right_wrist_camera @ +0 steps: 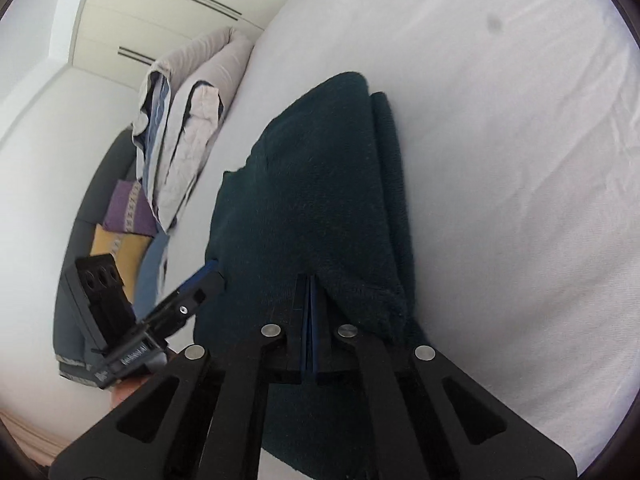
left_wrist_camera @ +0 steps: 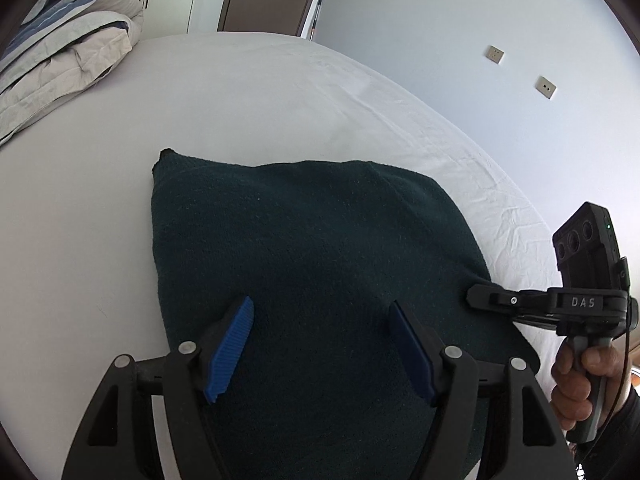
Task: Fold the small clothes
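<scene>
While we are hovering our left gripper (left_wrist_camera: 320,344) wide open and empty over the dark green towel (left_wrist_camera: 304,248) on the white bed (left_wrist_camera: 248,100), our right gripper (right_wrist_camera: 310,320) is pinching its near corner shut.

The towel (left_wrist_camera: 304,264) lies folded on the bed (left_wrist_camera: 260,96), near its right edge. A pile of bedding (left_wrist_camera: 60,48) lies on the bed at its far left corner. The left gripper (left_wrist_camera: 320,344) hangs over the towel's near part. The right gripper (left_wrist_camera: 476,294) is at the towel's right corner.
</scene>
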Available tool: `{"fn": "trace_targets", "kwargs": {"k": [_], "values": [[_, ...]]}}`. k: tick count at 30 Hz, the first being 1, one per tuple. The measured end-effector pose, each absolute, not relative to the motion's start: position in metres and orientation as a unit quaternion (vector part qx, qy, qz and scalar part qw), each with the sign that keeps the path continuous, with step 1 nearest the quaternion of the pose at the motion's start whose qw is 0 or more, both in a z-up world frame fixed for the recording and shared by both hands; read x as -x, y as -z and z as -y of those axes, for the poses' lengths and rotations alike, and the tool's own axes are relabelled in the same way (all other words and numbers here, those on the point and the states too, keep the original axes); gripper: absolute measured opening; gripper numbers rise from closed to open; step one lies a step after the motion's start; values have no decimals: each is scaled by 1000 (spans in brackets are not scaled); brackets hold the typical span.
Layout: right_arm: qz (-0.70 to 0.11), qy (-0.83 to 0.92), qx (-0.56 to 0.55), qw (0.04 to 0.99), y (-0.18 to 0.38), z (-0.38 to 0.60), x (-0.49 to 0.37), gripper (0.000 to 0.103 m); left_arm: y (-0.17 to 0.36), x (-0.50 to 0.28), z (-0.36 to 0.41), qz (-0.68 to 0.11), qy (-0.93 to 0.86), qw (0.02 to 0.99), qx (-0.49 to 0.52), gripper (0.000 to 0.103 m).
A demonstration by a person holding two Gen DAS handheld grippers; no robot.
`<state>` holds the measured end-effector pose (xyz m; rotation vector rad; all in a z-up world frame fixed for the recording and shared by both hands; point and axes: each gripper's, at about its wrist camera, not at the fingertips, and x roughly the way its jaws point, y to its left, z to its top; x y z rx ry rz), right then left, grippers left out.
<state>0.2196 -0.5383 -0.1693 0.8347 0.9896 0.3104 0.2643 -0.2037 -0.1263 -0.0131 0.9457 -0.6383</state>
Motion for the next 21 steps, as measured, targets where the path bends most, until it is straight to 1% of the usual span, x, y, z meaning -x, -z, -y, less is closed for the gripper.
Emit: {"fn": "trace_targets", "kwargs": {"k": [3, 5, 8, 10, 12, 15, 17, 21], "values": [[-468, -141, -365, 792, 153, 531, -221, 1, 129, -263, 199, -445, 301, 843, 18, 71], [-449, -141, -358, 807, 131, 527, -232, 3, 130, -263, 199, -446, 299, 844, 20, 71], [-431, -154, -368, 809, 107, 524, -262, 4, 129, -263, 206, -445, 297, 845, 12, 72], [-440, -162, -370, 802, 104, 519, -291, 4, 129, -263, 207, -445, 296, 845, 12, 72], [-462, -150, -380, 787, 117, 510, -324, 4, 129, -263, 208, -445, 294, 846, 9, 72], [-496, -119, -359, 782, 149, 504, -352, 4, 129, -263, 209, -445, 293, 846, 4, 72], [-486, -113, -378, 780, 164, 514, -356, 0, 130, -263, 209, -446, 294, 846, 5, 72], [-466, -57, -384, 795, 166, 532, -353, 0, 131, -262, 210, -444, 294, 846, 0, 72]]}}
